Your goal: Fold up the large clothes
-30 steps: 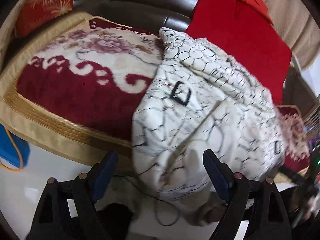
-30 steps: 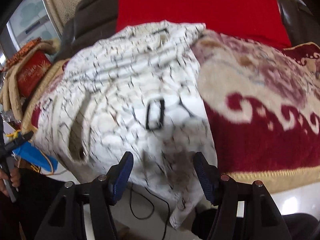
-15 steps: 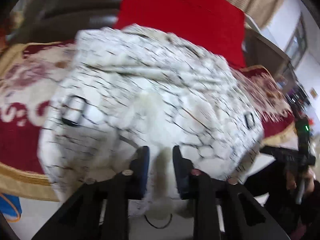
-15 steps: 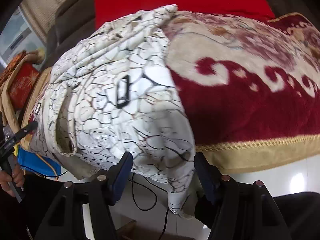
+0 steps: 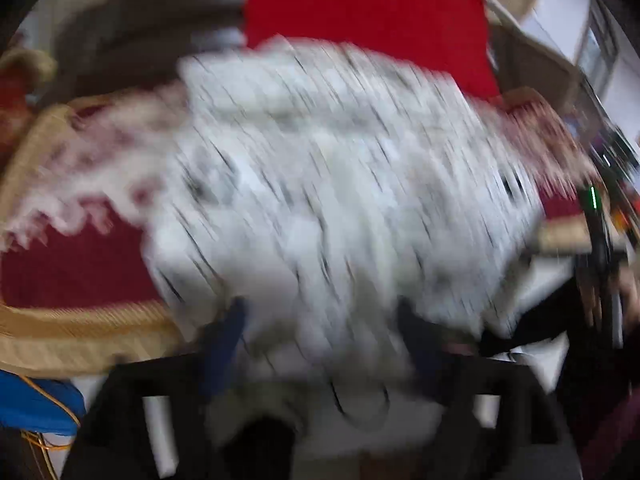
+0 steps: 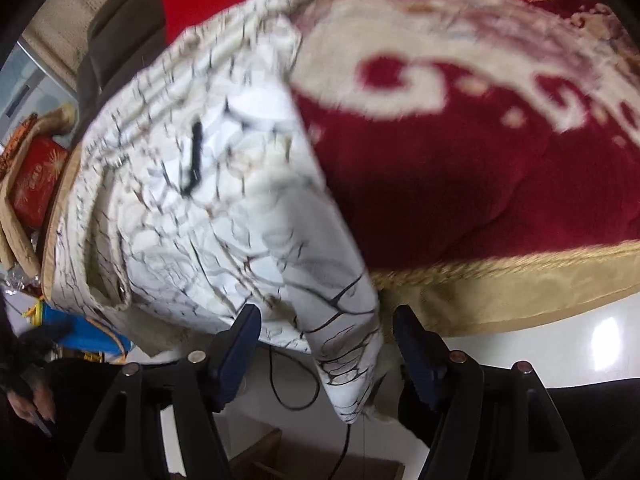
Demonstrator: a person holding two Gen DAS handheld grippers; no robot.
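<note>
Left wrist view, heavily blurred: the left claw (image 5: 320,344) stands wide and is opening, where half a second ago its jaws were nearly shut on a fold of the jacket (image 5: 332,200); cloth lies between the jaws, unpinched. The jacket lies on the blanket (image 5: 76,264). Right wrist view: the right claw (image 6: 326,344) is opening too, a little wider than before, with the jacket's (image 6: 216,208) hanging corner between its fingers (image 6: 240,336), untouched. The claw sits lower and nearer that corner.
</note>
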